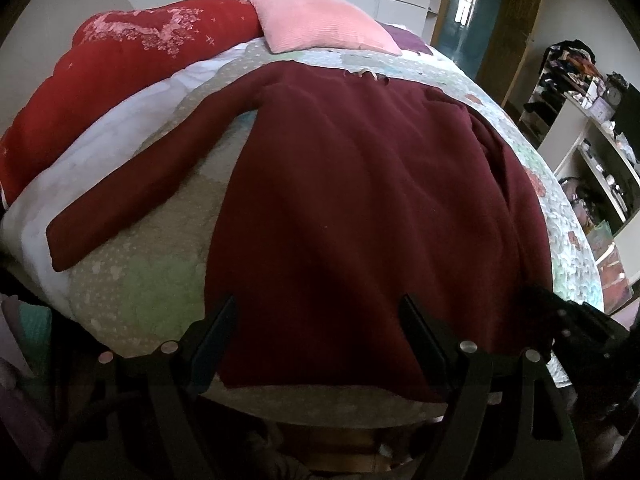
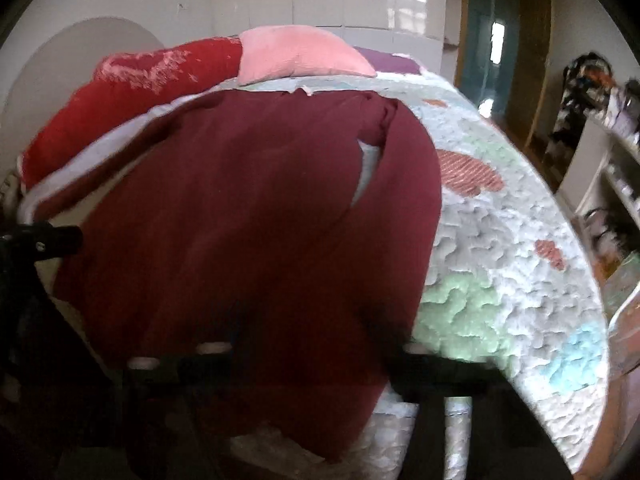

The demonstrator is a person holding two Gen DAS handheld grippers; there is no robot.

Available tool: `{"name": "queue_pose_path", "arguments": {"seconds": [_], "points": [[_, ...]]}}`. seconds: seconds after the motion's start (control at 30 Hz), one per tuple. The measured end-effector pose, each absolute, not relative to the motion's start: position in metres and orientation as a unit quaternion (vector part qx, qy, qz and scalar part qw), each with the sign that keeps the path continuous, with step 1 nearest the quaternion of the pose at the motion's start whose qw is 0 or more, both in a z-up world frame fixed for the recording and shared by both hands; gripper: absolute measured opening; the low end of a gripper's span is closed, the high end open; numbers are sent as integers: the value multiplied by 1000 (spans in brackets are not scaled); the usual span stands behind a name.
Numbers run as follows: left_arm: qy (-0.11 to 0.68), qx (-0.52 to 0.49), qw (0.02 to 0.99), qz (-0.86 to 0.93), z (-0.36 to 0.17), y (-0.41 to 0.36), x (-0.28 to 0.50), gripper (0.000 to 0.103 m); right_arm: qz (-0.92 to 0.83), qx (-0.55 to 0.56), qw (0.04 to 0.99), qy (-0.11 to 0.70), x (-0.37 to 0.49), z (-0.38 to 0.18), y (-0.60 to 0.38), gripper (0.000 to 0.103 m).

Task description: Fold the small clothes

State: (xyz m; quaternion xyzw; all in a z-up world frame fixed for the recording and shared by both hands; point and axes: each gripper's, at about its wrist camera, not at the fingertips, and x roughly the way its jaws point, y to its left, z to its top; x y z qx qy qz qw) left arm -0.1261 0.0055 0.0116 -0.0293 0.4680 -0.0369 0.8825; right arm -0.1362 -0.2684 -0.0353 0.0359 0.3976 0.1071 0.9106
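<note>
A maroon long-sleeved sweater (image 1: 360,184) lies flat on the bed, neck towards the pillows, with one sleeve (image 1: 132,192) stretched out to the left. My left gripper (image 1: 318,316) is open at the near hem, its fingers (image 1: 218,332) standing wide over the lower left part of the fabric. In the left wrist view my right gripper (image 1: 572,320) is at the sweater's lower right corner. Its own view is blurred: maroon fabric (image 2: 248,220) covers my right gripper (image 2: 308,332) and hangs over its frame, so how the jaws stand is unclear.
The bed carries a pastel quilt (image 2: 500,272), a red patterned pillow (image 1: 120,60) and a pink cushion (image 1: 320,20) at the head. White shelves (image 1: 592,152) with clutter stand to the right, with a doorway (image 1: 468,8) behind.
</note>
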Motion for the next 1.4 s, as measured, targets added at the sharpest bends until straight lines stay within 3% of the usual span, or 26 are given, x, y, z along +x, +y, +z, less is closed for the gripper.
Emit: {"name": "queue_pose_path", "arguments": {"seconds": [0.03,0.3,0.6,0.7,0.73,0.83,0.93,1.03,1.4], "points": [[469,-30,882,-37,12,5,-126,82,108,44,912,394,-137,-32,-271,7],[470,-27,881,-39,11,5,-126,82,96,91,922,363,-138,-10,-304,5],[474,-34,879,-34,8,6,-124,82,-241,29,911,335,-138,-9,-409,5],[475,-34,879,-34,7,6,-124,82,-288,116,883,352,-146,-19,-448,7],[474,-34,879,-34,7,6,-124,82,-279,142,882,353,-148,-20,-454,10],[473,-34,880,-31,7,7,-124,82,-236,189,885,355,-152,-22,-450,41],[469,-41,882,-23,8,17,-121,82,-169,192,899,355,-147,-17,-423,43],[463,-57,885,-2,9,41,-117,82,-76,207,903,369,-142,-20,-396,54],[480,-149,864,-22,-26,114,-87,82,94,234,862,441,-116,-50,-312,56]]}}
